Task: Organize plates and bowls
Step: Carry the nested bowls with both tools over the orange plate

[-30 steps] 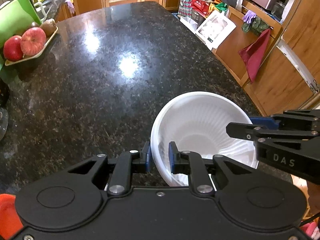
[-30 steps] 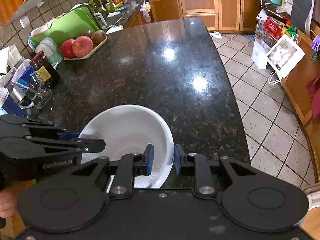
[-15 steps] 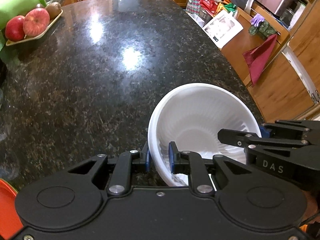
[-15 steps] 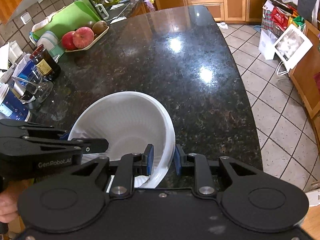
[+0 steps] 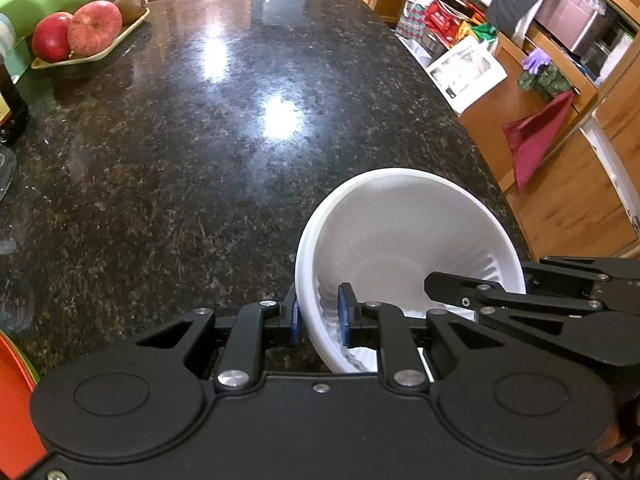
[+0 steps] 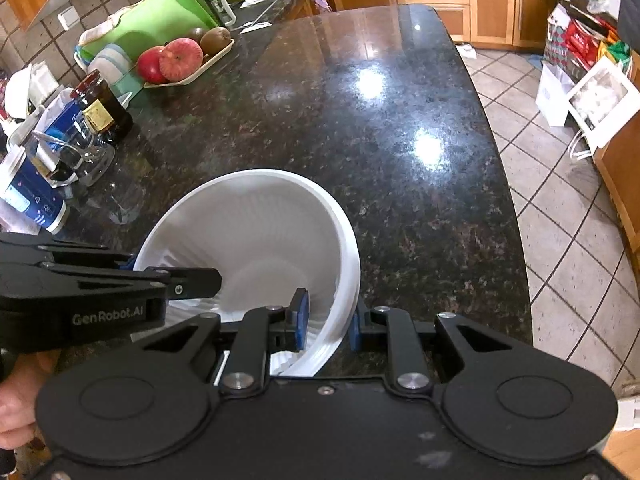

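A white ribbed bowl [image 5: 404,240] is held above the near part of the dark granite counter [image 5: 200,140]. My left gripper [image 5: 318,316] is shut on the bowl's left rim. My right gripper [image 6: 328,320] is shut on the bowl's right rim; the bowl also shows in the right wrist view [image 6: 256,240]. Each gripper shows in the other's view, the right one [image 5: 516,292] at the bowl's right side and the left one [image 6: 136,284] at its left side. An orange plate edge [image 5: 12,400] shows at the lower left.
A tray of apples and kiwis [image 6: 180,60] sits at the counter's far left. A dark jar [image 6: 102,108], a glass [image 6: 76,152] and a blue carton [image 6: 28,196] stand along the left edge. Tiled floor [image 6: 560,200] and wooden cabinets lie to the right.
Both grippers have lifted the bowl higher and tilted it, and the counter looks farther below. Both stay shut on the rim.
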`<state>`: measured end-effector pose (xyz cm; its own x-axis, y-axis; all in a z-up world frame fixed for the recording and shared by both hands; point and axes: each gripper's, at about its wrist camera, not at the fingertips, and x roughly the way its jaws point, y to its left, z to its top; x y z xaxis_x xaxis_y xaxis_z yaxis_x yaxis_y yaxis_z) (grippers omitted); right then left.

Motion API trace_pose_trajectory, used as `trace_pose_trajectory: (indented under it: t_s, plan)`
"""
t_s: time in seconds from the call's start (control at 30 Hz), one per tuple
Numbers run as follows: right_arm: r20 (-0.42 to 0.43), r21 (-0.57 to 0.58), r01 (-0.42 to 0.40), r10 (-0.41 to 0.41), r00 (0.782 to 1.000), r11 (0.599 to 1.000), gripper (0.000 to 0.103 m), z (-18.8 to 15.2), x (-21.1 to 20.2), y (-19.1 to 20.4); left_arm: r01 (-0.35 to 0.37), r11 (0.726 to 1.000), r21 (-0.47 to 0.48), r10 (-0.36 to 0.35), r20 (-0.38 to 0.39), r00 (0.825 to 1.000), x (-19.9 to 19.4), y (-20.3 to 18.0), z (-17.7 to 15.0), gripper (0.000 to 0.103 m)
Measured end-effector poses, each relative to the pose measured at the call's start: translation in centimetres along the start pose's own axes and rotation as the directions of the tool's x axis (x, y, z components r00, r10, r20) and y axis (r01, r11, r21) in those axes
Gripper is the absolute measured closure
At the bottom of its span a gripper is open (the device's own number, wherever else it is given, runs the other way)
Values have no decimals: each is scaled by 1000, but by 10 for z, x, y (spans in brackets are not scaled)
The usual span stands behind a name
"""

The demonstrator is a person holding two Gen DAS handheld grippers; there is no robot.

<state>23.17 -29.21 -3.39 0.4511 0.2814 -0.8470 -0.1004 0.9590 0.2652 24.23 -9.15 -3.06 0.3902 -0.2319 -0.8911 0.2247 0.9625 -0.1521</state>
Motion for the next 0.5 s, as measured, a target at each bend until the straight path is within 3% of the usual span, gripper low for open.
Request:
trace_pose_trajectory:
  t_s: [0.5]
  plan:
    - [36, -61, -36, 38, 999, 997, 81, 5, 1, -1, -70, 996, -58, 74, 58, 996, -7, -11, -3, 79]
